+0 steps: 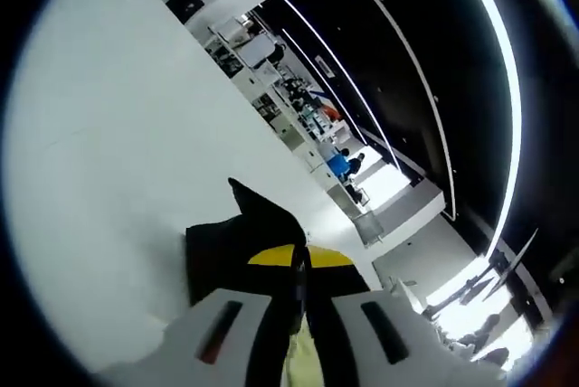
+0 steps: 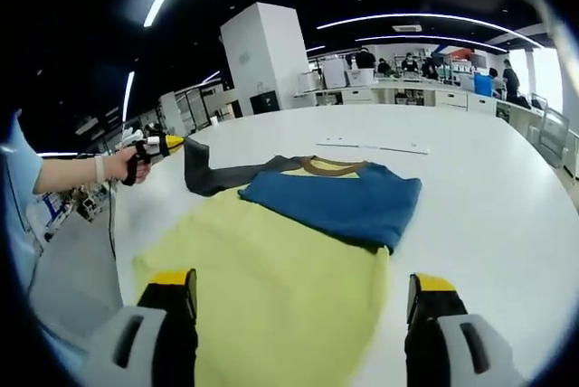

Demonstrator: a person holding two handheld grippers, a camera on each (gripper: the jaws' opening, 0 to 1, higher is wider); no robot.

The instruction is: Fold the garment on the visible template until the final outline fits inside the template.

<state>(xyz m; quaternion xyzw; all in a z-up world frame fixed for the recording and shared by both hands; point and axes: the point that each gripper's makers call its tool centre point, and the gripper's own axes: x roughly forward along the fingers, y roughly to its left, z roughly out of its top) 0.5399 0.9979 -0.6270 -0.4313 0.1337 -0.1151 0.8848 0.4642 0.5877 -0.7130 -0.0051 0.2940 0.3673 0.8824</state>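
Note:
A yellow shirt [image 2: 271,278] lies flat on the white table [image 2: 488,188]. Its blue sleeve [image 2: 339,197] is folded across the chest, and the brown collar [image 2: 330,166] points away from me. My right gripper [image 2: 298,315] hangs open over the hem, its jaws wide apart and holding nothing. A person's hand holds my left gripper [image 2: 167,143] at the far left, shut on the end of the dark grey sleeve [image 2: 213,174], which it lifts off the table. In the left gripper view, the left gripper [image 1: 303,265] pinches that dark sleeve [image 1: 235,242] between its yellow-tipped jaws.
A thin pale strip [image 2: 371,146] lies on the table beyond the collar. The table's rounded edge [image 2: 122,224] runs close by on the left. A white pillar [image 2: 262,52] and lab benches with people [image 2: 425,66] stand behind. White tabletop [image 1: 118,134] stretches ahead of the left gripper.

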